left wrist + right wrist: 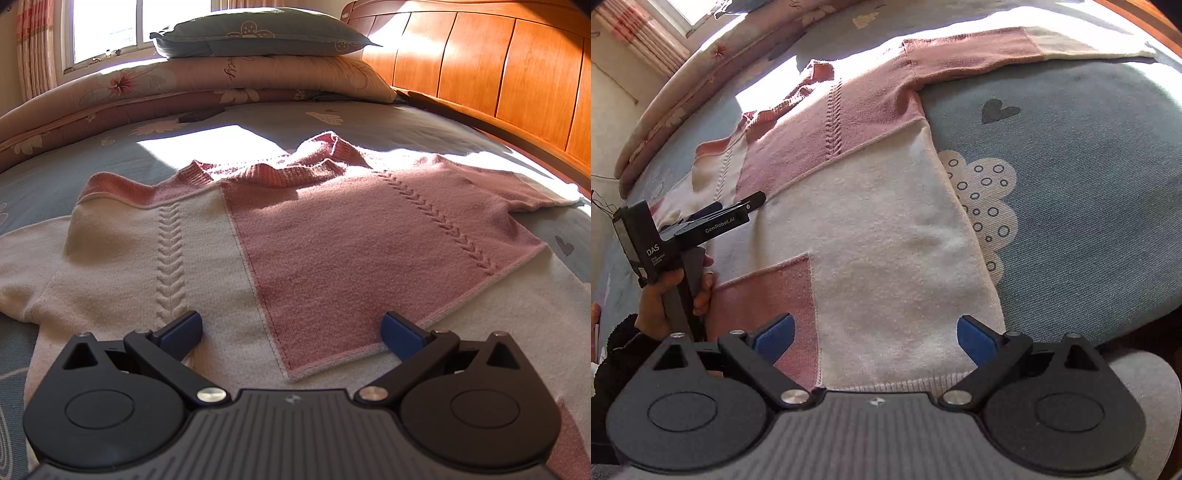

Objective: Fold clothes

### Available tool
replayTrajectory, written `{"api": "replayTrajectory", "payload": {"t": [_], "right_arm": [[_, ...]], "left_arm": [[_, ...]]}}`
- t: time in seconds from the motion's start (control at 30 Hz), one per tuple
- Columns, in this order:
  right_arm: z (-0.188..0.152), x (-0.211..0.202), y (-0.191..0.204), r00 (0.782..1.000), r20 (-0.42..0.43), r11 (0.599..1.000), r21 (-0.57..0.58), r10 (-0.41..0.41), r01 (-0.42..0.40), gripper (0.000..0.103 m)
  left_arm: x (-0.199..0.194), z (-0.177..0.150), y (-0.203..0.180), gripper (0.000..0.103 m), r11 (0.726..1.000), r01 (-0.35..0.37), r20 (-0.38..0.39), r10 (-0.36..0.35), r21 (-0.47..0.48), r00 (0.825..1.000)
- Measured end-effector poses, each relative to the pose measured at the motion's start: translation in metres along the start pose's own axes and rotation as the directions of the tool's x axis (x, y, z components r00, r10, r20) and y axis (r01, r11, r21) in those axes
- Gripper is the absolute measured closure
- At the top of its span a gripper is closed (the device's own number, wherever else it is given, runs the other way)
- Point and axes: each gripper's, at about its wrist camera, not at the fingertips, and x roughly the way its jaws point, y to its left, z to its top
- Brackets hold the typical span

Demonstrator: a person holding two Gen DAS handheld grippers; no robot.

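We hover both spread-fingered, empty grippers, left [291, 330] and right [875, 338], over the pink-and-cream knitted sweater [871, 229]; we should pinch its hem corners evenly.

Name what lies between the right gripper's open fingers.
In the right wrist view, the sweater's cream panel and ribbed hem lie between the right gripper's fingers.

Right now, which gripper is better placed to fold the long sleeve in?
Probably the right gripper. It is open over the sweater hem on the side where the sleeve stretches out. The left gripper, also open, sits on the other side.
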Motion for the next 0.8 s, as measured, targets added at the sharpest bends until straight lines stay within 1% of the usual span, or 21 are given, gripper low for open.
{"api": "replayTrajectory", "payload": {"t": [0.07, 0.13, 0.27, 0.3, 0.4, 0.43, 0.53, 0.6, 0.63, 0.73, 0.8], "right_arm": [[-0.001, 0.010, 0.003, 1.000, -0.002, 1.000, -0.010, -0.027, 0.027, 0.006], [-0.005, 0.018, -0.004, 0.998, -0.026, 0.998, 0.015, -0.057, 0.058, 0.006], [-0.015, 0.006, -0.020, 0.998, 0.004, 0.995, 0.078, -0.069, 0.068, 0.006], [-0.015, 0.003, -0.018, 0.997, 0.017, 0.995, 0.073, -0.073, 0.071, 0.006], [-0.014, -0.003, -0.005, 0.995, 0.072, 0.997, 0.026, -0.070, 0.069, 0.006], [-0.014, -0.005, 0.000, 0.994, 0.090, 0.998, 0.011, -0.069, 0.068, 0.005], [-0.009, 0.004, 0.021, 0.990, 0.130, 0.997, -0.054, -0.053, 0.061, 0.005], [-0.007, 0.019, 0.037, 0.983, 0.161, 0.988, -0.108, -0.092, 0.110, 0.005], [-0.007, 0.028, 0.043, 0.981, 0.160, 0.982, -0.132, -0.112, 0.133, 0.005], [-0.013, 0.051, 0.053, 0.970, 0.165, 0.957, -0.200, -0.176, 0.208, 0.005], [-0.019, 0.061, 0.050, 0.962, 0.161, 0.941, -0.227, -0.219, 0.252, 0.003]], "left_arm": [[0.000, 0.000, 0.000, 0.000, 1.000, 0.000, -0.001, 0.000, 0.000, 1.000], [0.001, 0.001, 0.000, 0.000, 1.000, 0.001, -0.002, -0.001, -0.001, 1.000], [0.001, 0.001, 0.000, 0.000, 1.000, 0.000, -0.005, 0.000, 0.000, 1.000], [0.001, 0.001, -0.001, 0.000, 1.000, -0.001, -0.007, 0.001, 0.003, 1.000], [-0.005, 0.006, -0.004, 0.000, 0.999, -0.032, -0.025, 0.033, 0.012, 0.999], [-0.009, 0.008, -0.005, 0.000, 0.999, -0.044, -0.020, 0.044, 0.023, 0.999], [-0.022, 0.012, -0.011, 0.000, 0.994, -0.070, 0.040, 0.067, 0.081, 0.997], [-0.023, 0.013, -0.010, 0.000, 0.993, -0.074, 0.048, 0.070, 0.091, 0.996], [-0.023, 0.013, -0.010, 0.000, 0.993, -0.074, 0.048, 0.069, 0.093, 0.996], [-0.015, 0.012, -0.007, 0.000, 0.995, -0.061, 0.000, 0.061, 0.078, 0.998], [-0.009, 0.010, -0.007, 0.000, 0.995, -0.062, -0.029, 0.064, 0.075, 0.997]]}}
